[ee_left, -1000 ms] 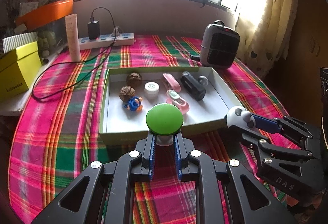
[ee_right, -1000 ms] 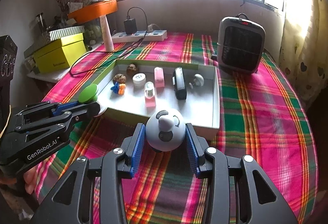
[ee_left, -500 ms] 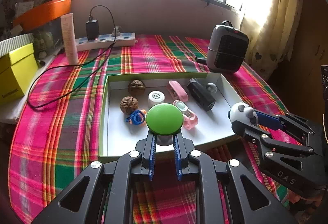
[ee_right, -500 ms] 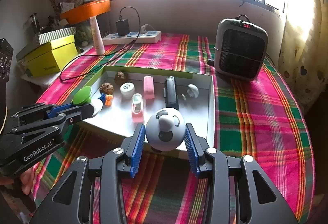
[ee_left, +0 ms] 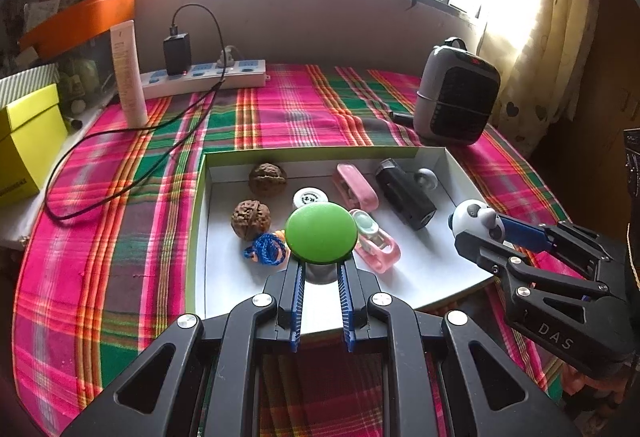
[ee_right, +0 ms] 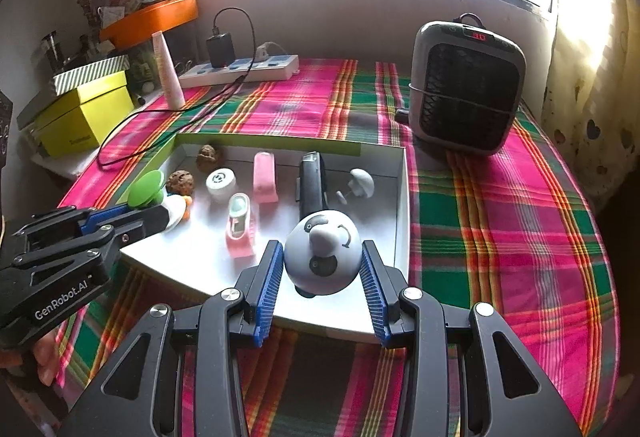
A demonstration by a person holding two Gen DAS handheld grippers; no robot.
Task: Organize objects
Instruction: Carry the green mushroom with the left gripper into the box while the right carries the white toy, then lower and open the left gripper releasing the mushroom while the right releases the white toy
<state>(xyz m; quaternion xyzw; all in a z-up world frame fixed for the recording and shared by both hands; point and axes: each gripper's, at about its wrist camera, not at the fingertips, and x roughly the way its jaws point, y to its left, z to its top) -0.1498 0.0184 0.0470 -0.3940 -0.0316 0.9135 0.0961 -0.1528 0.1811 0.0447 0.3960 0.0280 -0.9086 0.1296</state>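
Since a second ago, both loads have been carried over the shallow white cardboard tray (ee_left: 460,173): left tongs (ee_left: 320,273) clamped on the green-capped mushroom toy (ee_left: 321,234), right tongs (ee_right: 322,269) on the round panda figure (ee_right: 322,258); release is judged next.

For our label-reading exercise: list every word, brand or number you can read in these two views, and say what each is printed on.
"GenRobot.AI": side of the left gripper.
"DAS": side of the right gripper.
Red display on the heater: too blurred.
Print on the yellow box and the white round cap: too small.
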